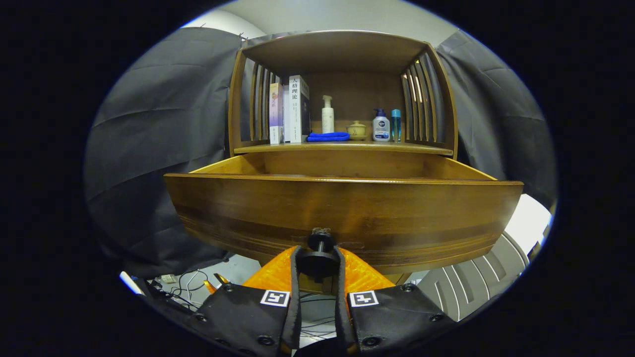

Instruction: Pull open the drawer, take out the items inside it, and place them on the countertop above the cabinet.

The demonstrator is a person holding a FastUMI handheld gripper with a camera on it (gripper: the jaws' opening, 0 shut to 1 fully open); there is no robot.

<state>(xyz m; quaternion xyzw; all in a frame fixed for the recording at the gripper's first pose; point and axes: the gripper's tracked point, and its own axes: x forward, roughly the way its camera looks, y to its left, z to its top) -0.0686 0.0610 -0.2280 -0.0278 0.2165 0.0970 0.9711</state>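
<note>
The wooden drawer [342,206] of the cabinet stands pulled out toward me, its front panel wide across the view. A dark round knob [318,259] sits at the panel's lower middle. My gripper [317,263] is shut on that knob, one finger pressing each side. The drawer's inside is hidden behind the front panel; only its back wall and side rims show. Above it lies the countertop [421,147] of the cabinet, under a slatted wooden hutch.
On the countertop stand books [290,109], a white pump bottle [327,115], a folded blue cloth [328,137], a small lidded pot [356,130], a white-and-blue pump bottle [381,126] and a slim blue bottle [395,125]. Cables [191,285] lie on the floor, lower left.
</note>
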